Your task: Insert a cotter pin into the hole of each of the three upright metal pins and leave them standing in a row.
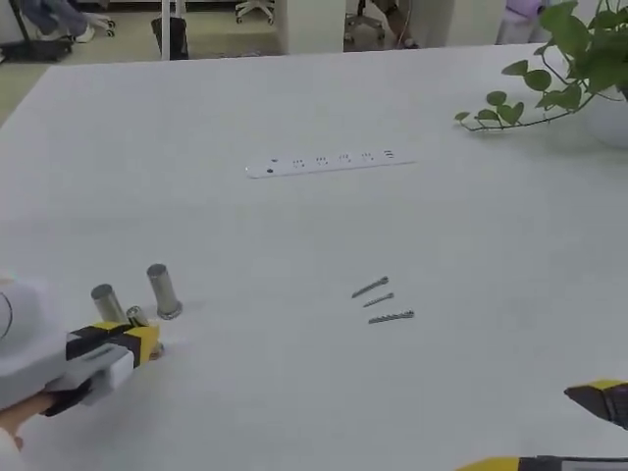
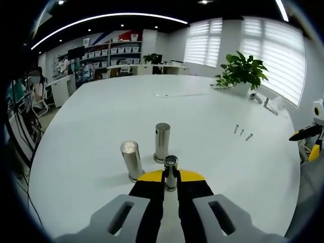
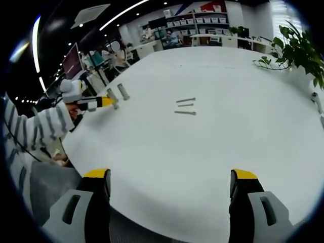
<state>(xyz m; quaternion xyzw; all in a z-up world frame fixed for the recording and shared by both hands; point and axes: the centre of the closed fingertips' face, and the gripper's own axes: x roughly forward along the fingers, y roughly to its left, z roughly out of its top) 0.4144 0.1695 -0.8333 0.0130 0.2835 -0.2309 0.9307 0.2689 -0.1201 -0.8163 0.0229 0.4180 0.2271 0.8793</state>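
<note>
- Your left hand-held gripper [image 2: 170, 181] sat at the far left, nearer you than the power strip [image 1: 329, 162] and well off its left end. Its jaws were closed on the nearest metal pin [image 2: 170, 169], gripping it low on the shaft and holding it upright on the worktop [image 1: 294, 392].
- The second metal pin [image 2: 132, 159] and the third metal pin [image 2: 162, 142] stood free and upright just past the held one, on the side toward the power strip. They were close to each other but not touching.
- No cotter pin showed in any of the three. Their holes were too small to make out.
- The three cotter pins [image 1: 379, 299] lay flat, nearer you than the power strip and a little right of its middle. They were side by side, well apart from the metal pins, and neither gripper touched them.
- Your right hand-held gripper [image 3: 170, 177] hung at the near edge, nearer you than the power strip and well past its right end. Its jaws were spread wide with nothing between them.
- The plant [image 1: 574, 59] stood beyond the right end of the power strip, clear of the work.
- By my reading you were at the very start, with one pin steadied and none of the three insertions done.
- Left to do was fetching each cotter pin with the free gripper and threading it through a hole. The metal pins also looked more like a loose cluster than a line, so they probably needed straightening into a row.
</note>
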